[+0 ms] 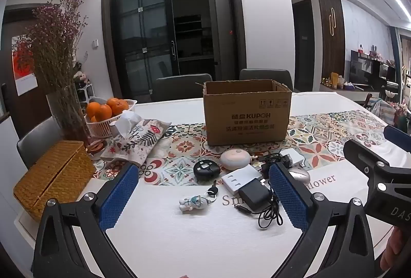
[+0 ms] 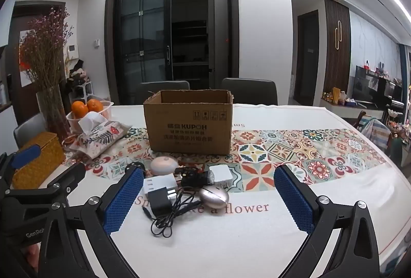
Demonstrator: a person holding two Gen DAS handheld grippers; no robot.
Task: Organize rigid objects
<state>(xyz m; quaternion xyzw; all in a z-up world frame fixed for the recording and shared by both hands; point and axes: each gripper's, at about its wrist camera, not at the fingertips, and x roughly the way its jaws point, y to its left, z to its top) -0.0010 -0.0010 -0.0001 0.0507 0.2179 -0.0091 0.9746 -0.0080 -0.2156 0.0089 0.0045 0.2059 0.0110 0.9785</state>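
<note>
Worktop (image 2: 257, 239): white cloth with printed lettering, patterned tile-print runner (image 2: 295, 152) across the middle. On the runner, an open cardboard box (image 2: 188, 124) standing upright. In front of it, a close cluster: round pink case (image 2: 164, 165), white multi-port charger (image 2: 159, 181), black adapter (image 2: 160, 202) with loose cable, pinkish oval case (image 2: 214, 197), white plug block (image 2: 221, 174). Round black case (image 1: 206, 170) and astronaut keyring (image 1: 194, 203) lie left of the cluster. Far left: fabric tissue pouch (image 1: 136, 142), basket of oranges (image 1: 108, 111), glass vase (image 1: 68, 113), woven box (image 1: 55, 175).

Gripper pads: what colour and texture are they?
Blue, with a diamond-grid texture, on both the left gripper and right gripper; the right wrist view shows it best.
</note>
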